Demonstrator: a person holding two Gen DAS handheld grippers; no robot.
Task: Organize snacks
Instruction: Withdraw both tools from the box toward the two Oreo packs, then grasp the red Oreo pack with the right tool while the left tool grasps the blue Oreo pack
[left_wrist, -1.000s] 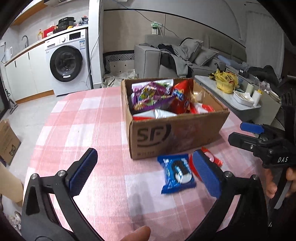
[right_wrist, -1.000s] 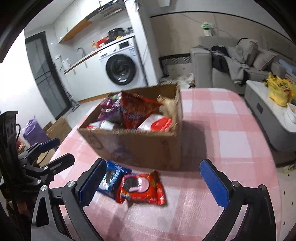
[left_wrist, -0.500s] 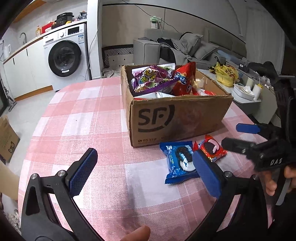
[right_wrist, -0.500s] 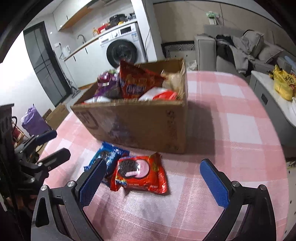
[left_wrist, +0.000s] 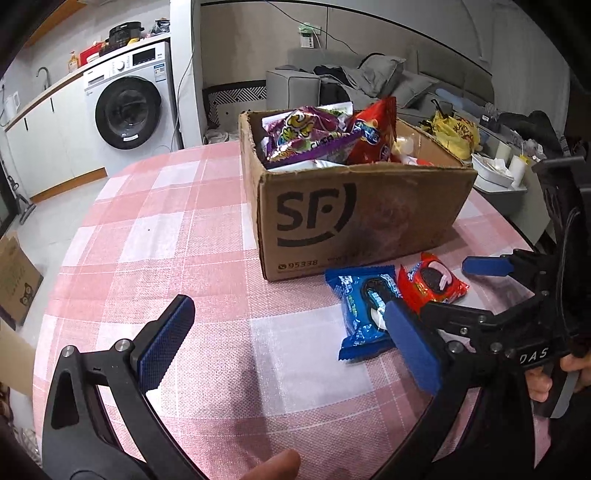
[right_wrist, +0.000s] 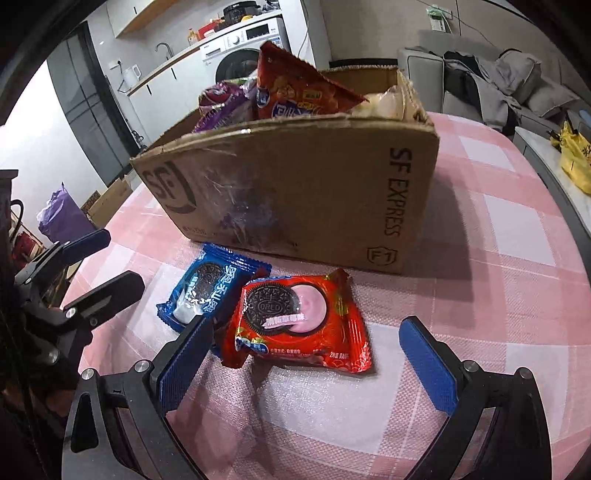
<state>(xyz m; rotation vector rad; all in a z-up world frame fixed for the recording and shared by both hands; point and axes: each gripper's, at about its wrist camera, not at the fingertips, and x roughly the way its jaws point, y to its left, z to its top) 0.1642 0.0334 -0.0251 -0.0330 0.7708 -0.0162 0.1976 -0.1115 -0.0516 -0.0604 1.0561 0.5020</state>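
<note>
A red Oreo packet (right_wrist: 301, 325) lies flat on the pink checked tablecloth, in front of a brown SF cardboard box (right_wrist: 306, 192). A blue Oreo packet (right_wrist: 212, 288) lies beside it on the left, slightly under its edge. My right gripper (right_wrist: 306, 363) is open and low over the table, its jaws either side of the red packet's near edge. My left gripper (left_wrist: 291, 343) is open and empty above the cloth, left of the blue packet (left_wrist: 364, 310) and the red packet (left_wrist: 430, 282). The box (left_wrist: 354, 214) holds several snack bags.
The round table's edge (right_wrist: 554, 206) curves close on the right. A washing machine (left_wrist: 129, 107) and counter stand behind on the left, a grey sofa (left_wrist: 354, 81) and a low side table (left_wrist: 498, 173) behind the box. A cardboard carton (left_wrist: 14, 277) sits on the floor.
Both grippers have moved forward and down towards the packets. The right gripper now brackets the red packet's near edge. Both stay open.
</note>
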